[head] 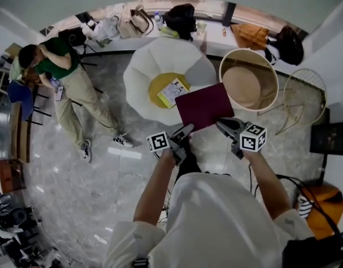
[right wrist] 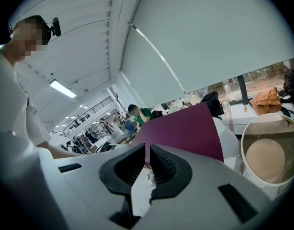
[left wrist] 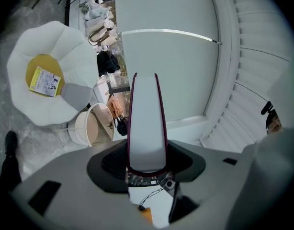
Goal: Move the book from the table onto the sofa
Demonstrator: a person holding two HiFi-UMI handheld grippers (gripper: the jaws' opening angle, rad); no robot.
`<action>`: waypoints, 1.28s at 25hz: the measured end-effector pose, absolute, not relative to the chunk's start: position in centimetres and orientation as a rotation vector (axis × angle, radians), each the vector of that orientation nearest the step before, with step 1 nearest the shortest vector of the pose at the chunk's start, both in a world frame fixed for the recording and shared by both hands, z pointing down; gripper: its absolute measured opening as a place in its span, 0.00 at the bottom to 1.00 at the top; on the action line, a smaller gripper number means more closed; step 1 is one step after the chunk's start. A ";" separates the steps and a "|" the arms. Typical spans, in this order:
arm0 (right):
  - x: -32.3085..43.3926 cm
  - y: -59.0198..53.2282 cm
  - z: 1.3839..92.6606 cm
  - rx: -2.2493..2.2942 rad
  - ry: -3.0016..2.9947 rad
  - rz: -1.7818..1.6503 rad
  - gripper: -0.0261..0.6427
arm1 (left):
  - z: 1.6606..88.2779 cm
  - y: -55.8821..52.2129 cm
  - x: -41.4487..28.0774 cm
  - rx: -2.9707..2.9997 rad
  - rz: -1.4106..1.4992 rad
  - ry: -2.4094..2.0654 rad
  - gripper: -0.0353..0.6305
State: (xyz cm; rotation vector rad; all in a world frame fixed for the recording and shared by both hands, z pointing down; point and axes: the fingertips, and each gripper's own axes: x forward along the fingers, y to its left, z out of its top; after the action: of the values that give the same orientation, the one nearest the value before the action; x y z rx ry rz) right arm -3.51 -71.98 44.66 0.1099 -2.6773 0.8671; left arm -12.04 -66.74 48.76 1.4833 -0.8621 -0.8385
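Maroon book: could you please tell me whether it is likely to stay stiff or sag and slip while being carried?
Probably stiff: the maroon book juts flat from the left gripper and right gripper without drooping. Its cover looks smooth, so it might slip where the right jaws pinch only a thin edge. The left jaws span its full thickness, likely steadier.

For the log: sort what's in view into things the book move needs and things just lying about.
Job: maroon book; left gripper and right gripper, both shut on it; white sofa; round table.
Lying about: leaflet on the sofa; bags; wire chair.
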 end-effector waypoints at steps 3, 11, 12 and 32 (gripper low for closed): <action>-6.2 -74.1 44.5 0.131 -2.684 0.883 0.11 | 49.0 -68.6 -15.0 1.512 -0.821 -0.859 0.39; -14.9 -77.9 44.2 0.070 -2.671 0.899 0.11 | 50.8 -71.0 -22.4 1.505 -0.733 -0.961 0.39; -15.8 -78.1 44.4 0.058 -2.666 0.897 0.11 | 50.7 -71.1 -22.9 1.494 -0.753 -0.955 0.39; -21.1 -90.7 57.2 -0.160 -2.425 0.920 0.11 | 64.0 -80.5 -27.7 1.334 -0.754 -1.092 0.39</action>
State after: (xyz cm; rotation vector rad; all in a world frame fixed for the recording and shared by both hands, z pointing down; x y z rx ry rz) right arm -21.08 -90.68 57.21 -0.1602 -2.4253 0.9199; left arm -27.67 -80.48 64.01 1.3339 -1.0919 -0.7541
